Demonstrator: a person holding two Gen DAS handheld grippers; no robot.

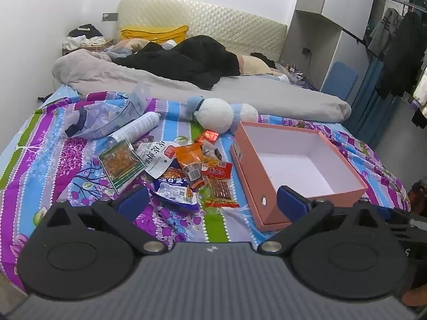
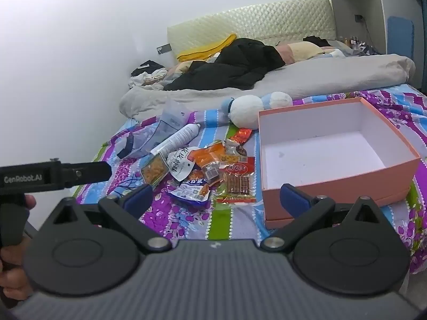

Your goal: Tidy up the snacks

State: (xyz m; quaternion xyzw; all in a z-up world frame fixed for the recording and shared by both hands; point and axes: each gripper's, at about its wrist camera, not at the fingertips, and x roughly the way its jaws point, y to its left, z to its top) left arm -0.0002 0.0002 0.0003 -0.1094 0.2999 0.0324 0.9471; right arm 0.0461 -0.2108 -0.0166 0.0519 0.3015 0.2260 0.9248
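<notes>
Both tongs released, left tongs (image 1: 212, 202) just short of snack packets (image 1: 186, 170), right tongs (image 2: 217, 198) likewise

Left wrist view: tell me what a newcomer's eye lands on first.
The open salmon-pink cardboard box with a white, empty inside sits at the right on the purple, blue and green striped floral bedspread. Left of it lies a jumble of bright orange, red and blue snack packets. Behind them rests a white and blue plush toy.
</notes>
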